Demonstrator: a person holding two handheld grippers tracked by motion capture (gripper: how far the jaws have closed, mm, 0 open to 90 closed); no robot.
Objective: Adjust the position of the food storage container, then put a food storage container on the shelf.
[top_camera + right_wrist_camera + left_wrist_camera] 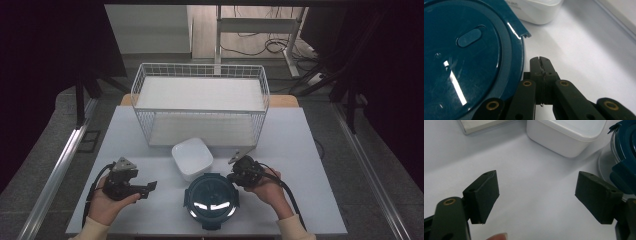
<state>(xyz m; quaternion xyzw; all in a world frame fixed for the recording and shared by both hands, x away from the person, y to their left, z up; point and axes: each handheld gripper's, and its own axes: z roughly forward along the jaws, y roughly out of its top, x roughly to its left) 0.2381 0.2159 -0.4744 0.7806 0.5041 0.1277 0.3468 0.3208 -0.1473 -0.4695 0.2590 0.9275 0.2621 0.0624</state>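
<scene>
A white wire basket (200,102) stands at the far side of the white table (310,165), and a square white container (192,157) sits just in front of it, near the table's middle. Directly on the person's side of that container lies the dark blue round container (212,198), close to the near edge and between the two hands. The white container stands just beyond it, almost touching its far rim.

The blue container sits flat with its lid (461,57) facing up. Its clasp tabs stick out at the near and far sides, so its longer line runs from the person toward the basket. The lid is glossy teal-blue, ringed by a raised rim, with an oval recess (469,37) in its top and bright reflections.

The left gripper (536,195) hovers left of it with its jaws wide apart and nothing between them. The right gripper (541,63) is just beside the lid's right rim, jaws pressed together on nothing
</scene>
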